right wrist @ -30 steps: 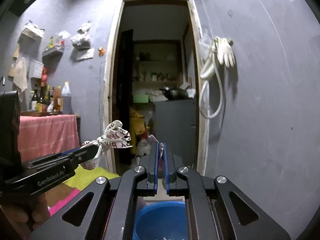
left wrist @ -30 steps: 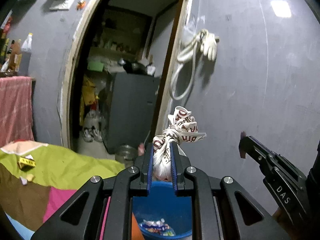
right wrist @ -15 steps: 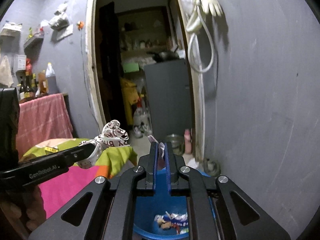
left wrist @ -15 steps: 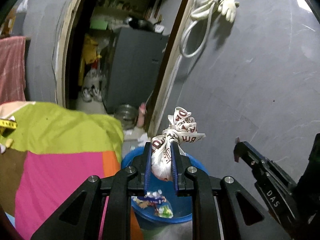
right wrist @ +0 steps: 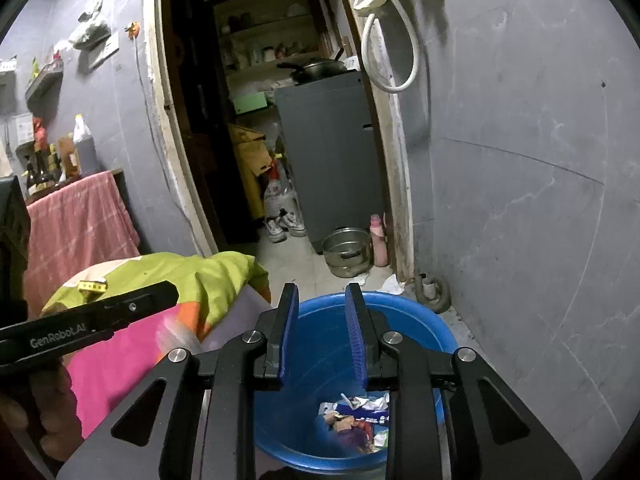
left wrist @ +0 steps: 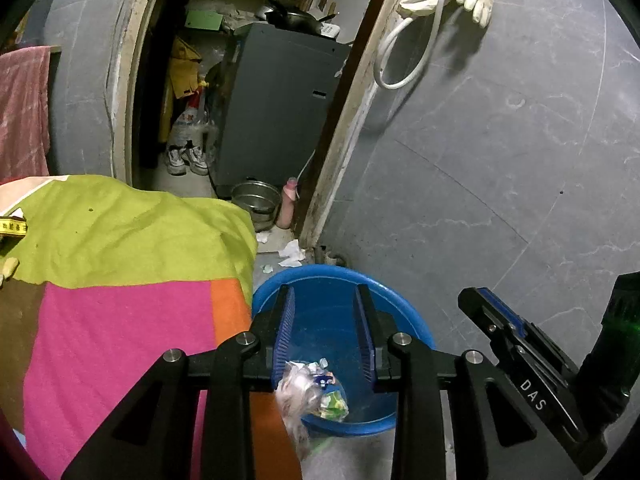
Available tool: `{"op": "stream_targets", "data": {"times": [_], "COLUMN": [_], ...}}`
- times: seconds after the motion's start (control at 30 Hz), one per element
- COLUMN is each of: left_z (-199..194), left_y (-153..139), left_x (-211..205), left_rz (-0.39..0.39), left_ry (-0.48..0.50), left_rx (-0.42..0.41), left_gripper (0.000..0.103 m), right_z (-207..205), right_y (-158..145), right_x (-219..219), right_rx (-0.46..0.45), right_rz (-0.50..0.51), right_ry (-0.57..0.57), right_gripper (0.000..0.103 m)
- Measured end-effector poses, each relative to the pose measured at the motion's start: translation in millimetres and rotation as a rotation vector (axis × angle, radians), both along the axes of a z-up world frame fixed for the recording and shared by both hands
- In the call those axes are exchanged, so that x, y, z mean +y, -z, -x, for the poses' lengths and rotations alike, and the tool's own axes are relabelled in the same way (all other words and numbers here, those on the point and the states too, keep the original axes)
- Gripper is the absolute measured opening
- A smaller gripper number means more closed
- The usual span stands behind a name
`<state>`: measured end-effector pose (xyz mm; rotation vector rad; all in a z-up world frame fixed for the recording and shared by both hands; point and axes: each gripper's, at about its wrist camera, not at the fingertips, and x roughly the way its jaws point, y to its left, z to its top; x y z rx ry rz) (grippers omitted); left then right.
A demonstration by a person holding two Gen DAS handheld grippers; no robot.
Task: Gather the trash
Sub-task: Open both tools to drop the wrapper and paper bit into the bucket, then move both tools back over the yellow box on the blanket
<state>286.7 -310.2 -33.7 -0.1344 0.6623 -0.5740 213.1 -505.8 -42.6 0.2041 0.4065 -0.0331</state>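
Grey walls frame a blue tub; left gripper and right gripper, jaws just parted and empty, should stay centred above it while the blurred wrapper drops in.

A blurred, crumpled whitish wrapper hangs in the air at the near left of the round blue bin, which stands on the floor right of the bed with colourful wrappers heaped inside

Dim indoor light is seen; straight lines are bowed by fisheye distortion; corners are vignetted black; falling trash is blurred.
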Motion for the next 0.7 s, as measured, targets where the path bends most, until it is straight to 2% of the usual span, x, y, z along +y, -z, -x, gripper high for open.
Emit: {"op": "stream_targets", "data": {"times": [0.3, 0.33, 0.37, 0.4, 0.47, 0.53, 0.63, 0.7], "left_z": [13, 15, 16, 18, 24, 29, 40, 44], "left_y": [-34, -39, -45, -50, -60, -70, -82, -92], "left_x": [32, 37, 42, 44, 54, 63, 82, 96], "left_rz": [0.049, 0.058, 0.067, 0.073, 0.079, 0.08, 0.103, 0.11], "left_ry": [-0.034, -0.039, -0.045, -0.051, -0.064, -0.08, -0.114, -0.142], "left_rx": [-0.081, -0.092, -0.103, -0.114, -0.149, -0.182, -0.232, -0.267], "left_gripper": [0.037, 0.041, 0.045, 0.045, 0.046, 0.049, 0.061, 0.062], "right_z": [20, 23, 26, 28, 34, 36, 45, 50], "right_y": [-36, -41, -48, -53, -63, -72, -88, -97], "right_x": [16, 19, 23, 26, 34, 43, 59, 67], "right_rx": [-0.092, -0.106, -0.124, -0.138, -0.179, -0.201, -0.256, -0.292], "right_rz": [0.03, 0.034, 0.036, 0.038, 0.041, 0.055, 0.095, 0.11], "right_ry": [-0.006, -0.008, -0.013, -0.017, -0.026, -0.029, -0.024, -0.023], "right_gripper": [0.026, 0.026, 0.03, 0.04, 0.052, 0.052, 0.052, 0.057]}}
